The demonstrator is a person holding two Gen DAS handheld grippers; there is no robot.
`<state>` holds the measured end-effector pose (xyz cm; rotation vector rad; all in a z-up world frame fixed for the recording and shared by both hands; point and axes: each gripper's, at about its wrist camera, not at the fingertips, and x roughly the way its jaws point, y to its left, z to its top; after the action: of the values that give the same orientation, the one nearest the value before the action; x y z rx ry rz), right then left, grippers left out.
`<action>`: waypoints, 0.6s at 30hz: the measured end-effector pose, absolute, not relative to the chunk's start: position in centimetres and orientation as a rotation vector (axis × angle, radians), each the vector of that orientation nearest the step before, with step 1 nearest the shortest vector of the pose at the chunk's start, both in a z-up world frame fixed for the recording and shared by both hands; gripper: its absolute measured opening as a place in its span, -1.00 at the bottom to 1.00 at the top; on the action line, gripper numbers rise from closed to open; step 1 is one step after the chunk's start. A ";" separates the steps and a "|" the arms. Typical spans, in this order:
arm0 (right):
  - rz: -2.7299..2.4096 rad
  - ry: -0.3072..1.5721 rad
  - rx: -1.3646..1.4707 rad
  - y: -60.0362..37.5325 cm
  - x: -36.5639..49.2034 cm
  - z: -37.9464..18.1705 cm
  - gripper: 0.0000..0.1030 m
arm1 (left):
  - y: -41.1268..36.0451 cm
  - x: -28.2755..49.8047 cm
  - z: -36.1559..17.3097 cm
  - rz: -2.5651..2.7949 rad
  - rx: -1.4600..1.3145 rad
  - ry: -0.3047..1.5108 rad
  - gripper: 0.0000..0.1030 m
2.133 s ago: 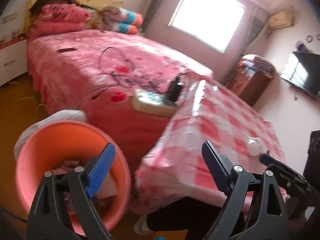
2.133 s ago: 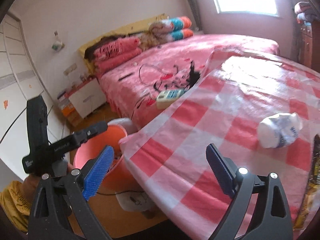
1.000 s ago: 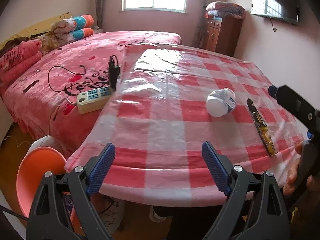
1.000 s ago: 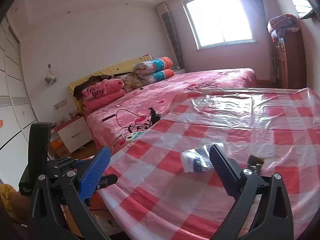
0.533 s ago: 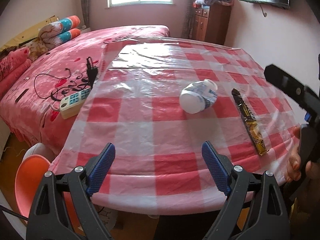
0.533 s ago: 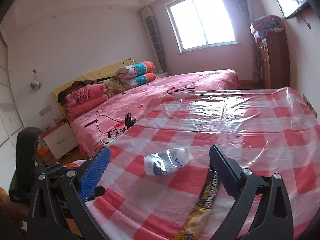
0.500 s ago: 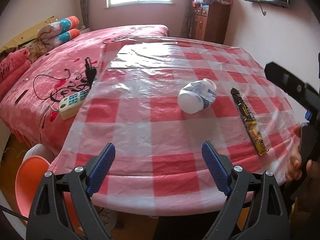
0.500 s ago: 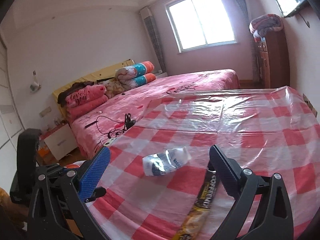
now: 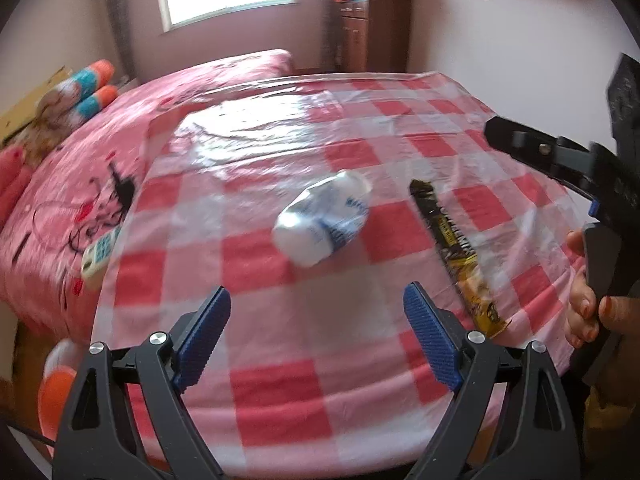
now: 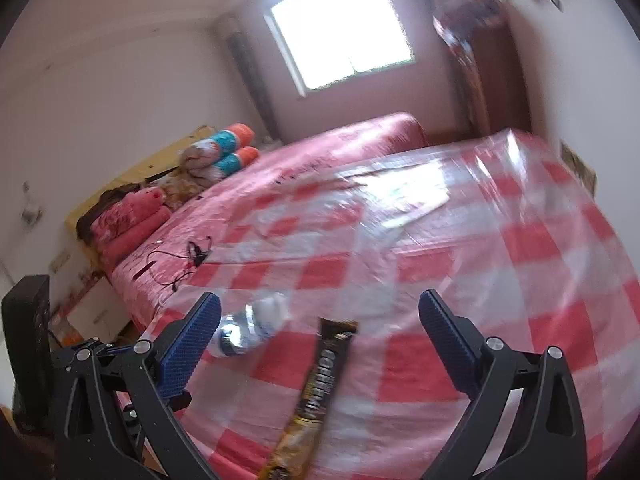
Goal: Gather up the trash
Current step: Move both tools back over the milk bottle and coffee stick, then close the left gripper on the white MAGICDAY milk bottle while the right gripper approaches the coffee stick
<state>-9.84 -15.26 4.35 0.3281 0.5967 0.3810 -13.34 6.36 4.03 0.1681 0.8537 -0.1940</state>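
Note:
A crumpled white and blue plastic bottle (image 9: 324,222) lies on its side on the red-checked tablecloth (image 9: 280,400), ahead of my open left gripper (image 9: 316,334), whose jaws hold nothing. To its right lies a long black and gold snack wrapper (image 9: 454,250). In the right wrist view the same wrapper (image 10: 320,384) stretches between the wide-open blue jaws of my right gripper (image 10: 320,340), apart from both pads, and the bottle (image 10: 250,330) lies just past the left fingertip (image 10: 192,344). An orange bin (image 9: 54,396) shows at the lower left, below the table edge.
A pink bed (image 9: 80,152) with a power strip (image 9: 100,254) and cables adjoins the table on the left. Rolled blankets (image 10: 224,152) lie at its head. A wooden cabinet (image 9: 374,32) stands by the far wall. A hand (image 9: 588,304) holds the right tool at the table's right edge.
Both views have swung from the orange bin and bed over to the table top. The bottle and wrapper now lie closer and larger, the wrapper between the right jaws. Both grippers stayed open.

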 end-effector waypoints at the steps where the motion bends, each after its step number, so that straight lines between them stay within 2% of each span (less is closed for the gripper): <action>1: 0.377 0.618 0.348 -15.6 -9.5 4.0 0.90 | 5.9 -12.9 4.0 -0.203 0.192 0.853 0.72; 7: 0.390 0.719 0.456 -17.7 -7.9 2.2 0.90 | 4.8 -10.1 4.2 -0.223 0.262 0.871 0.72; 14: 0.460 0.754 0.388 -15.8 -7.8 2.1 0.90 | 4.7 -7.3 3.4 -0.242 0.283 0.923 0.72; 17: 0.483 0.766 0.351 -14.9 -7.9 2.2 0.83 | 5.1 -6.2 2.8 -0.231 0.256 0.954 0.72; 18: 0.494 0.771 0.348 -14.7 -7.9 2.2 0.70 | 5.2 -6.0 2.7 -0.234 0.246 0.958 0.72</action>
<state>-7.90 -14.70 2.15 0.3478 0.7712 0.4944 -5.97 5.24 2.69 0.2459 0.9576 -0.2336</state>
